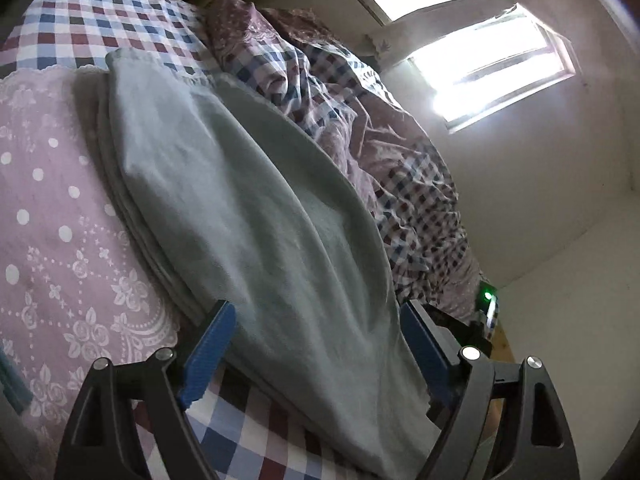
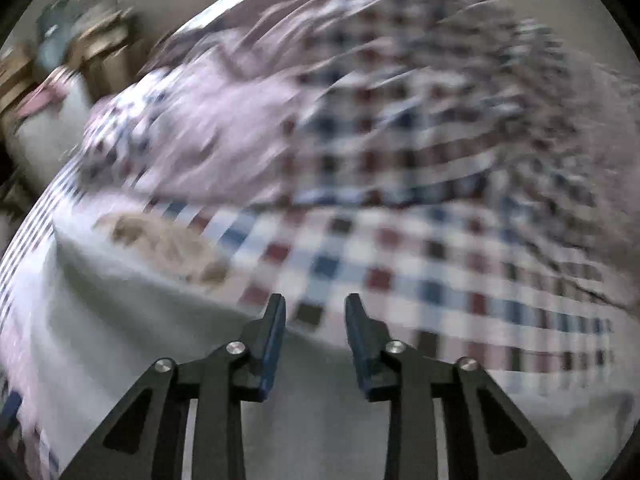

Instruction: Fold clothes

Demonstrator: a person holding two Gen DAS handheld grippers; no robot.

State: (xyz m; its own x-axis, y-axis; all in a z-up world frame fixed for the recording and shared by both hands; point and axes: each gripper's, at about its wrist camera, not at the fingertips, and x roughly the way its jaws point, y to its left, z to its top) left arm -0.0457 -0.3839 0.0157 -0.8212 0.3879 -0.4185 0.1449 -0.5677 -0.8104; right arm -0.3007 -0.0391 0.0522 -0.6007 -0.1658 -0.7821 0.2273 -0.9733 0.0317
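Pink dotted cover [image 1: 48, 208]: lying at the far left of the left wrist view, under the garment's left edge.
Grey-green garment [image 1: 240, 208]: lying on the bed, stretching lengthwise away from the left camera; several layered edges are showing along its left side, so it is looking already doubled over at least once.
Left hand-held gripper [image 1: 316, 356]: standing released, its blue pads [image 1: 208, 352] spread wide, one on either side of the garment's near end; cloth is running between them, though whether they are touching it I cannot tell.
Checked bedsheet [image 1: 120, 20]: showing beyond and beneath the garment, with a rumpled quilt [image 1: 392, 168] piled along its right.
Window [image 1: 492, 76]: glaring at the upper right.
Right hand-held gripper [image 2: 316, 320]: blurring with the whole view, jaws parted and holding nothing, hanging over a pale cloth [image 2: 120, 320] with a brownish patch, which is spreading left of the fingertips; I cannot tell whether this is the same garment.
Deciding relation: the garment's long axis is running straight ahead of the left hand-held gripper, which is straddling its near end and looking the nearer of the two; any further fold would likely carry that end along this axis.
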